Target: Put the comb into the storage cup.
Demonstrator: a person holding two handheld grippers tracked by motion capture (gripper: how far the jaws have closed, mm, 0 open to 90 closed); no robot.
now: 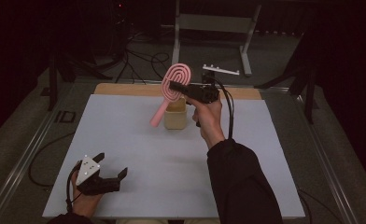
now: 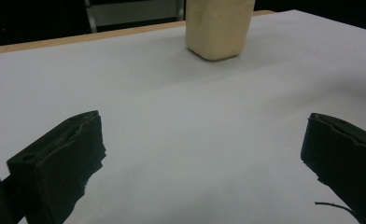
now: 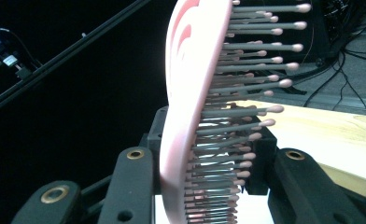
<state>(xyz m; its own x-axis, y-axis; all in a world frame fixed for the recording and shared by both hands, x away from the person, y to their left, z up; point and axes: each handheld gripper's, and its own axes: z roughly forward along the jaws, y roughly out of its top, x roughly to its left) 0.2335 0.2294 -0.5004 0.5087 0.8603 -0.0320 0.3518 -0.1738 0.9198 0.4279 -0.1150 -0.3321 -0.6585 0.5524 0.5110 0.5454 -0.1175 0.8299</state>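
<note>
A pink hairbrush (image 1: 174,84) hangs tilted above a small beige cup (image 1: 175,116) near the table's far middle, its handle pointing down and to the left beside the cup's left edge. My right gripper (image 1: 172,86) is shut on the brush's oval head. In the right gripper view the brush (image 3: 190,107) stands edge-on between the jaws, with its grey bristles pointing right. My left gripper (image 1: 112,164) rests open near the table's front left corner with nothing between its fingers. The left gripper view has the beige cup (image 2: 218,28) far ahead on the white surface.
The table (image 1: 139,154) is covered with a white sheet, with a wooden strip (image 1: 125,89) along its far edge. Behind the table stand a metal frame (image 1: 214,28) and loose cables (image 1: 144,60) on the floor. A white bracket (image 1: 221,70) lies past the far edge.
</note>
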